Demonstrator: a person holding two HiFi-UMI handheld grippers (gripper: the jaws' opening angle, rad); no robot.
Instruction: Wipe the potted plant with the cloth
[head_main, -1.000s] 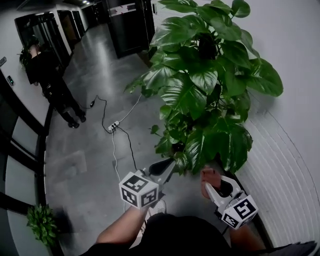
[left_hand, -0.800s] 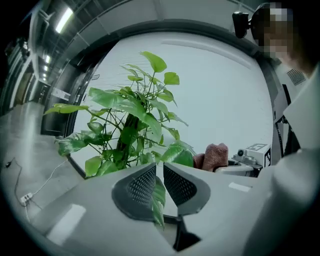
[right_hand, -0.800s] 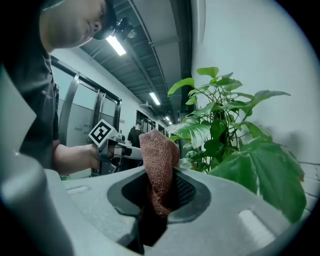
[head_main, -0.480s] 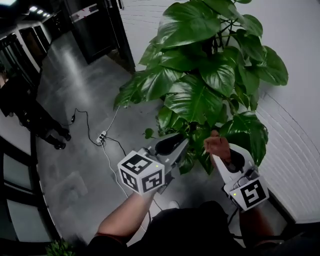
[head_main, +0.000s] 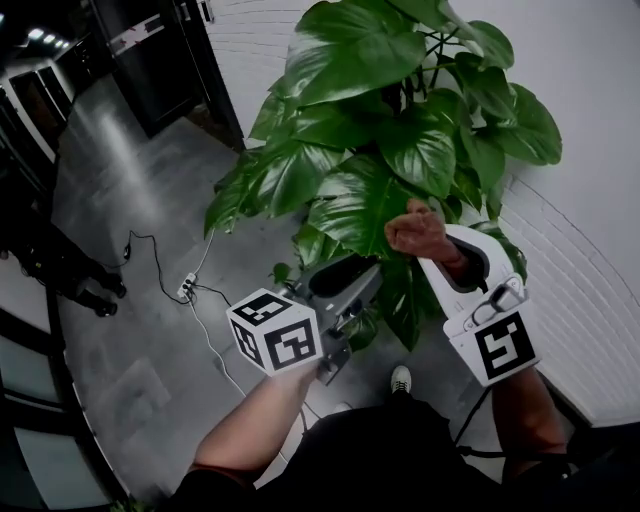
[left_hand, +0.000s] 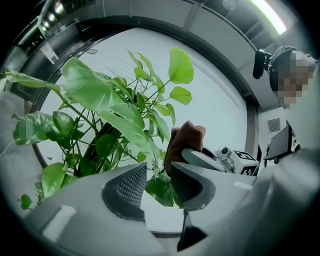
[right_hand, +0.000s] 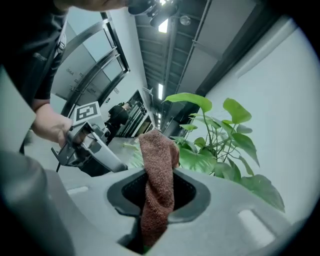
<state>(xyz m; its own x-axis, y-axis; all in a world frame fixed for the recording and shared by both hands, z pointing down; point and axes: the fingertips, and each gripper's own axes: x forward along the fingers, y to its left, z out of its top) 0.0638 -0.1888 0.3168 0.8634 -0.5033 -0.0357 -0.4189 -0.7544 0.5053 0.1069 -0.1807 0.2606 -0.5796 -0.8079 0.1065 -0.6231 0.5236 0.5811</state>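
Note:
The potted plant (head_main: 380, 150) fills the upper middle of the head view with broad green leaves; its pot is hidden. My right gripper (head_main: 432, 243) is shut on a brown cloth (head_main: 418, 229), held up against the middle leaves. In the right gripper view the cloth (right_hand: 157, 175) hangs pinched between the jaws. My left gripper (head_main: 362, 282) sits lower left of it, beside the lower foliage, and its jaws are opening. Nothing is clamped in the left gripper (left_hand: 157, 182); only a low leaf (left_hand: 161, 189) shows beyond the gap.
A white wall (head_main: 590, 300) runs close along the right of the plant. A power strip with a black cable (head_main: 187, 288) lies on the grey floor at the left. A person in dark clothes (head_main: 60, 265) stands further left. Dark doors (head_main: 150, 70) are behind.
Both grippers have risen from down near the plant's base to its middle leaves, the right one carrying the cloth. The plant now sits closer in view.

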